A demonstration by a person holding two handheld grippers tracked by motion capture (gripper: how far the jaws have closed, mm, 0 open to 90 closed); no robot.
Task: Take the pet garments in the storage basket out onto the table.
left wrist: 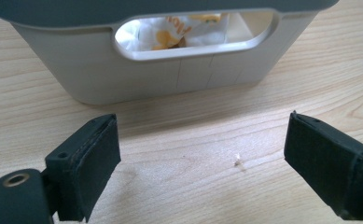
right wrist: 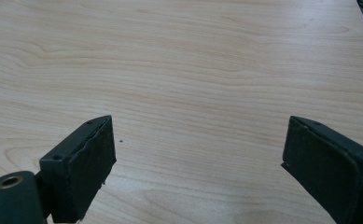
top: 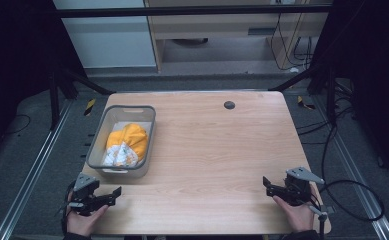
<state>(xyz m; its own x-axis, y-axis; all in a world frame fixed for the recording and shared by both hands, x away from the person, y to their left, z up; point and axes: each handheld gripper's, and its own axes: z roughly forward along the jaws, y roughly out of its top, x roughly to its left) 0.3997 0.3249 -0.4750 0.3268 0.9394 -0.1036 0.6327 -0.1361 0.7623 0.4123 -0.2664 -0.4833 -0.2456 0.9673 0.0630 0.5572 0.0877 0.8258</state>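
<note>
Spanning most of the high view, a light wooden table [top: 207, 150] holds a grey plastic basket [top: 102, 137] on its left side. Inside the basket lies a bundled orange and white cloth [top: 126, 144]. At the near left corner, just in front of the basket, the left gripper [top: 113, 192] rests with its jaws wide apart and nothing between them. At the near right edge, well apart from the basket, the right gripper [top: 266, 183] also sits with jaws spread over bare wood.

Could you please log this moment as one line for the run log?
left gripper: open, facing basket | right gripper: open, over bare table | cloth: in basket
</note>
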